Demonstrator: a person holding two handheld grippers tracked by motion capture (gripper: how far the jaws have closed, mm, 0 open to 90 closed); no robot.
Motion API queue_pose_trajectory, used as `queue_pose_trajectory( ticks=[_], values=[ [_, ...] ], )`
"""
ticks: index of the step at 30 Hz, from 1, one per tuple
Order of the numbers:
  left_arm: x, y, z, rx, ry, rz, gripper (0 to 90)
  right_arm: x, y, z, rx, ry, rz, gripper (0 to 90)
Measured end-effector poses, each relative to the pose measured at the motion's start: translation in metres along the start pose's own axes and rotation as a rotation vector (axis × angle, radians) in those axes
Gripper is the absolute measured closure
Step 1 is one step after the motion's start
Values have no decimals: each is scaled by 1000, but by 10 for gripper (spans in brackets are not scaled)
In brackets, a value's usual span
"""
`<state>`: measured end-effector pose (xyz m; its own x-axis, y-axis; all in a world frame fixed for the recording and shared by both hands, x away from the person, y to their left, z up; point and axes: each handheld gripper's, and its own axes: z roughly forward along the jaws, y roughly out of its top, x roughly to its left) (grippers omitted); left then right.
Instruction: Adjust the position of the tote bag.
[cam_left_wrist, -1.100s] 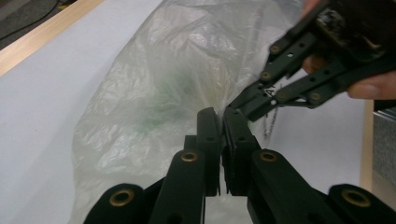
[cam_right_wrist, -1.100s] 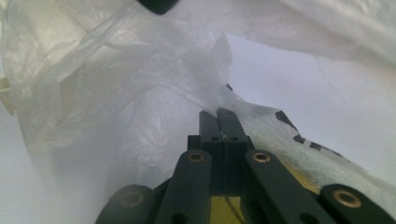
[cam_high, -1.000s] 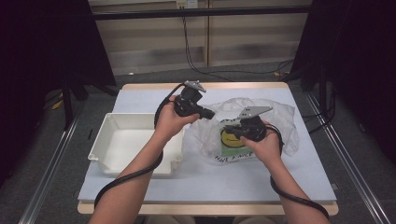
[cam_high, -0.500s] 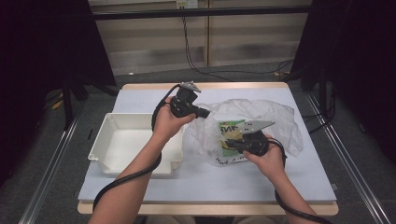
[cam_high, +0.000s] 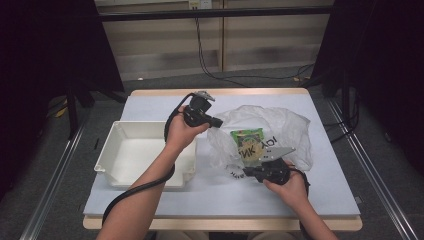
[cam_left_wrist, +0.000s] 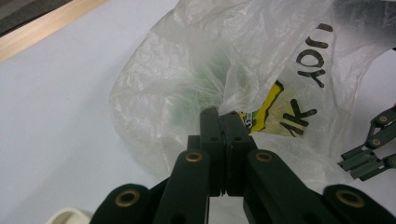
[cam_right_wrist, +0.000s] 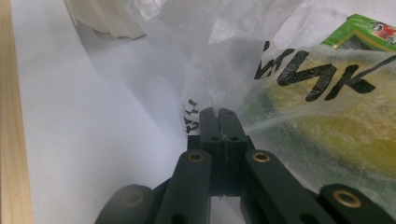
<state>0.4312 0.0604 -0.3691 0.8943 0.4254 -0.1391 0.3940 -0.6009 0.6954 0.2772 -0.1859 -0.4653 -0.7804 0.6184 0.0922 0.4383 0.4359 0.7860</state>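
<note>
A translucent white plastic bag (cam_high: 280, 127) with black lettering lies at the table's middle right. Inside it sits a green and yellow snack packet (cam_high: 246, 141). My left gripper (cam_high: 218, 123) is shut on the bag's far left edge; in the left gripper view its jaws (cam_left_wrist: 219, 112) pinch a fold of plastic (cam_left_wrist: 243, 79). My right gripper (cam_high: 246, 173) is shut on the bag's near edge, low over the table. In the right gripper view the jaws (cam_right_wrist: 218, 111) clamp the film just left of the packet (cam_right_wrist: 336, 116). The bag's mouth is stretched between the two grippers.
A white plastic tray (cam_high: 112, 150) stands left of the bag, under my left forearm; its corner shows in the right gripper view (cam_right_wrist: 102, 18). The white table top (cam_high: 310, 195) ends in a wooden edge (cam_right_wrist: 11, 116). Black cables trail from both grippers.
My right gripper has moved down and toward the table's near edge with the bag's edge in it, stretching the mouth wider. The left gripper has stayed where it was.
</note>
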Motion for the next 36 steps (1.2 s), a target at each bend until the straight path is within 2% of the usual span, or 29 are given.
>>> queue_pose_trajectory(
  ticks=[4,5,6,7,15,17,24,25,29,31,36],
  values=[
    [0,2,1,-2,-3,7,896,0,0,0,-3,4,9,900],
    [-3,2,3,-25,-2,-19,897,0,0,1,-1,12,14,900],
    [-3,2,3,-25,-2,-19,897,1,-1,1,1,15,11,900],
    [-2,4,2,-8,3,1,897,1,-2,1,0,12,5,900],
    [-4,11,8,4,3,2,898,11,-14,-8,10,-4,13,900],
    [-6,12,13,23,-4,23,898,14,-17,-9,15,-10,17,900],
    [-2,13,17,28,-11,22,900,20,-21,-11,30,-5,11,900],
    [0,14,17,21,-4,11,900,20,-22,-11,29,0,13,900],
    [3,15,16,27,6,19,900,22,-25,-13,35,0,13,900],
    [2,14,17,32,-5,26,900,24,-25,-13,47,-19,4,860],
    [0,12,17,36,-5,27,900,24,-15,-16,10,-46,23,731]
  ],
)
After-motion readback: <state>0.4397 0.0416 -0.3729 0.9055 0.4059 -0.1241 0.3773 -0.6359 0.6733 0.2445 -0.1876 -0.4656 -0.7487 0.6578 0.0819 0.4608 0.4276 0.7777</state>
